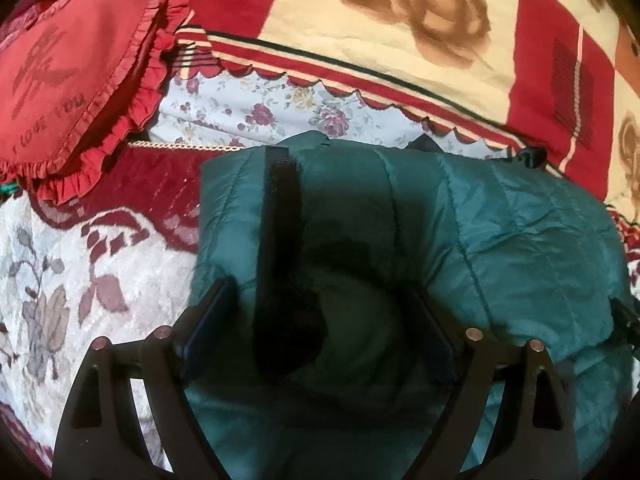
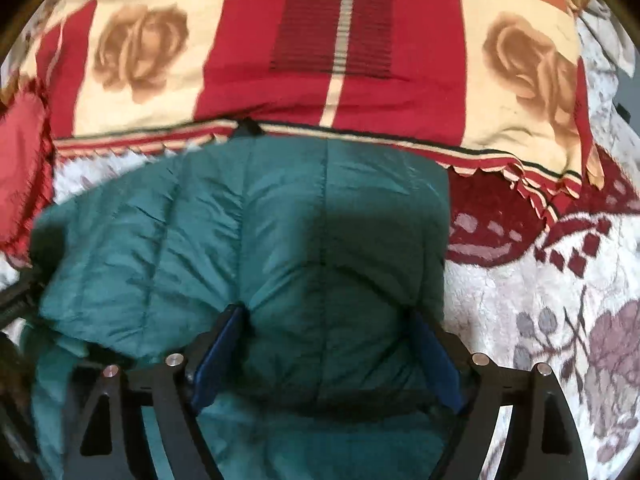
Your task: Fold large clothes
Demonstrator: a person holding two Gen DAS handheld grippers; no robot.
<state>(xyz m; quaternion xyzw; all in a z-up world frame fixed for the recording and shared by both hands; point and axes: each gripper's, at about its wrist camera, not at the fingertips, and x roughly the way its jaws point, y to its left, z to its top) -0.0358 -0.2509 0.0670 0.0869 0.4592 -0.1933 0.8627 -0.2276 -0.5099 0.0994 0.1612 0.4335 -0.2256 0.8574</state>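
Note:
A teal quilted jacket (image 1: 500, 232) lies folded on the bed, with a black strap (image 1: 280, 216) running down its left part. My left gripper (image 1: 320, 292) is open, its jaws wide apart over the jacket's near left part, with a bulge of fabric between them. The jacket also fills the middle of the right wrist view (image 2: 248, 216). My right gripper (image 2: 328, 316) is open too, its blue-padded fingers (image 2: 224, 332) standing either side of a puffed fold near the jacket's right edge.
A red heart-shaped frilled pillow (image 1: 72, 72) lies at the far left. A red and cream rose-patterned blanket (image 1: 400, 28) is piled behind the jacket, also in the right wrist view (image 2: 328, 52). A white and maroon floral bedspread (image 1: 80, 280) covers the bed (image 2: 560, 300).

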